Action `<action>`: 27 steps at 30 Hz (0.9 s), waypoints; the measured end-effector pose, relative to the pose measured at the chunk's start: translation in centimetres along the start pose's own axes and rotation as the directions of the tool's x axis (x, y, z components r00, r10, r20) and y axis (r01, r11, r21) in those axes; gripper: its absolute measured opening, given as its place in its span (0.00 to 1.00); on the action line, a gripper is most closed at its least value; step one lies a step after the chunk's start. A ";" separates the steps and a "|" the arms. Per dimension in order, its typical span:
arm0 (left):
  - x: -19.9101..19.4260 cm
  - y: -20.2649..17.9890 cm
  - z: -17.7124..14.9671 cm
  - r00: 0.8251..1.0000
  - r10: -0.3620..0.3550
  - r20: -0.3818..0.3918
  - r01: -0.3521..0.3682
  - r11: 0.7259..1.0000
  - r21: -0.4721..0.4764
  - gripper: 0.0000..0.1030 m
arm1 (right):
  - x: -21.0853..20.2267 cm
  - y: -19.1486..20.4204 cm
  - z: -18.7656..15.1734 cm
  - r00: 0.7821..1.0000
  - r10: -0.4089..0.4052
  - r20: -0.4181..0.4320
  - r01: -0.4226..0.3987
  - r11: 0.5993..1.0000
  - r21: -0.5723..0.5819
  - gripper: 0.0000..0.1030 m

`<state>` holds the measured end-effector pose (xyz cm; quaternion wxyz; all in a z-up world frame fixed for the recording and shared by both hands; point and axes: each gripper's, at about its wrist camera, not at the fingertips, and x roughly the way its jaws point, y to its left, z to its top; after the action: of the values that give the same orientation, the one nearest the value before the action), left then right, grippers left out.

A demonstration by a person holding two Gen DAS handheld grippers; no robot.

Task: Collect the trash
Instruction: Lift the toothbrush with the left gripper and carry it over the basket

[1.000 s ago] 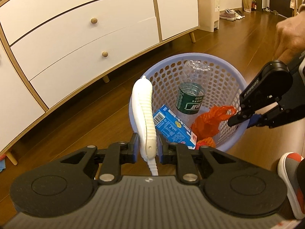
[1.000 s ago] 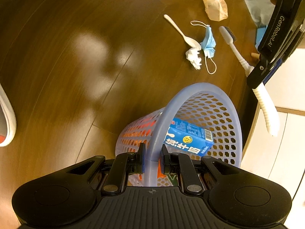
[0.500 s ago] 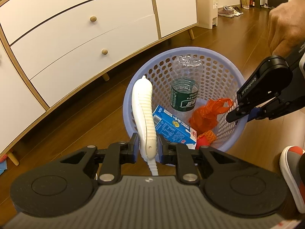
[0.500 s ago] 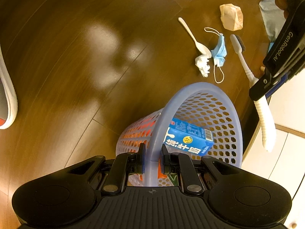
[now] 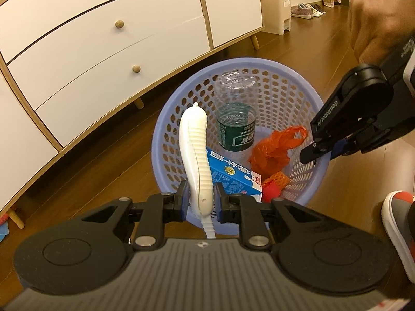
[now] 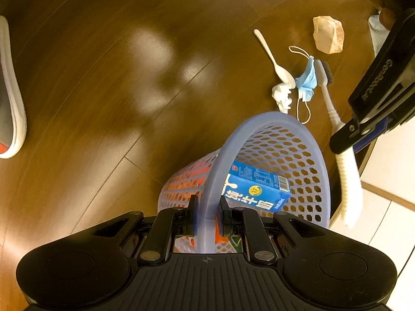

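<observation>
My left gripper (image 5: 200, 197) is clamped on a white toothbrush (image 5: 196, 155) by its ribbed handle, handle end poised over the near rim of the lavender mesh basket (image 5: 298, 83). My right gripper (image 6: 207, 215) pinches the basket's rim, tipping it toward me. Already inside: a clear plastic bottle with a green label (image 5: 234, 119), a blue milk carton (image 5: 230, 175), a crumpled orange plastic bag (image 5: 275, 147) and something red and orange beneath it (too bunched to name). I judge the toothbrush is next to drop. Left on the wooden floor (image 6: 103, 77), just beyond the basket: a white plastic spoon (image 6: 272, 57), a wad of tissue (image 6: 281, 96), a blue face mask (image 6: 307, 79) and a crumpled brown paper ball (image 6: 328, 35). So I'm roughly halfway.
</observation>
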<state>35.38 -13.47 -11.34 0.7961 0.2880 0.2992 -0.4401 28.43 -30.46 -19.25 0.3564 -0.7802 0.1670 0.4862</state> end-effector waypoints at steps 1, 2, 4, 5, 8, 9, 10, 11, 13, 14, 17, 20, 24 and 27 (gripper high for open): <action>0.1 -0.1 0.0 1.000 0.000 -0.003 0.000 1.000 0.003 0.16 | 0.1 -0.1 0.0 1.000 0.003 0.000 -0.003 1.000 -0.009 0.10; 0.1 -0.3 0.0 1.000 0.002 -0.004 -0.002 1.000 0.004 0.16 | 0.0 -0.2 0.0 1.000 0.004 0.000 -0.004 1.000 -0.018 0.10; 0.1 -0.4 0.0 1.000 0.001 -0.007 -0.001 1.000 0.001 0.16 | 0.0 -0.4 -0.1 1.000 0.005 0.001 -0.005 0.999 -0.032 0.10; 0.1 -0.4 0.0 1.000 0.000 -0.006 0.000 1.000 0.000 0.16 | 0.1 -0.5 -0.1 1.000 0.004 0.000 -0.004 0.999 -0.039 0.10; 0.1 -0.2 0.0 1.000 0.002 -0.008 -0.002 1.000 -0.008 0.16 | 0.0 -0.6 0.0 1.000 0.004 0.004 -0.004 0.999 -0.050 0.10; 0.1 -0.1 0.0 1.000 0.003 -0.008 -0.003 1.000 -0.010 0.16 | 0.0 -0.7 0.0 1.000 0.005 0.005 -0.005 0.998 -0.056 0.10; 0.1 0.0 -0.1 1.000 0.003 -0.010 -0.003 1.000 -0.012 0.16 | 0.0 -0.7 0.1 1.000 0.005 0.007 -0.005 0.998 -0.061 0.10; 0.1 0.2 -0.1 1.000 0.003 -0.011 -0.003 1.000 -0.015 0.16 | -0.1 -0.7 0.1 1.000 0.006 0.009 -0.005 0.998 -0.063 0.10; 0.2 0.3 -0.3 1.000 0.005 -0.013 -0.006 1.000 -0.020 0.16 | -0.2 -0.8 0.2 1.000 0.008 0.014 -0.007 0.998 -0.069 0.10; 0.2 0.5 -0.3 1.000 0.006 -0.014 -0.006 1.000 -0.023 0.16 | -0.1 -0.9 0.2 1.000 0.007 0.016 -0.006 0.997 -0.071 0.10; 0.2 0.7 -0.5 1.000 0.005 -0.012 -0.006 1.000 -0.024 0.16 | -0.3 -0.9 0.1 1.000 0.004 0.019 -0.002 0.998 -0.068 0.10; 0.2 0.8 -0.4 1.000 0.006 -0.011 -0.006 1.000 -0.026 0.16 | -0.4 -0.9 -0.1 1.000 -0.004 0.029 0.005 0.999 -0.045 0.10; 0.3 0.7 -0.4 1.000 0.004 -0.013 -0.004 1.000 -0.026 0.16 | -0.5 -0.6 -0.1 0.999 -0.018 0.039 0.020 0.999 -0.042 0.10; 0.4 0.7 -0.4 1.000 0.004 -0.013 -0.004 1.000 -0.023 0.16 | -0.7 -0.6 -0.1 0.998 -0.026 0.054 0.028 0.999 -0.026 0.10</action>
<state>36.03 -13.06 -11.79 0.7982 0.2823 0.3090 -0.4332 28.56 -30.15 -18.39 0.3570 -0.7737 0.1404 0.5042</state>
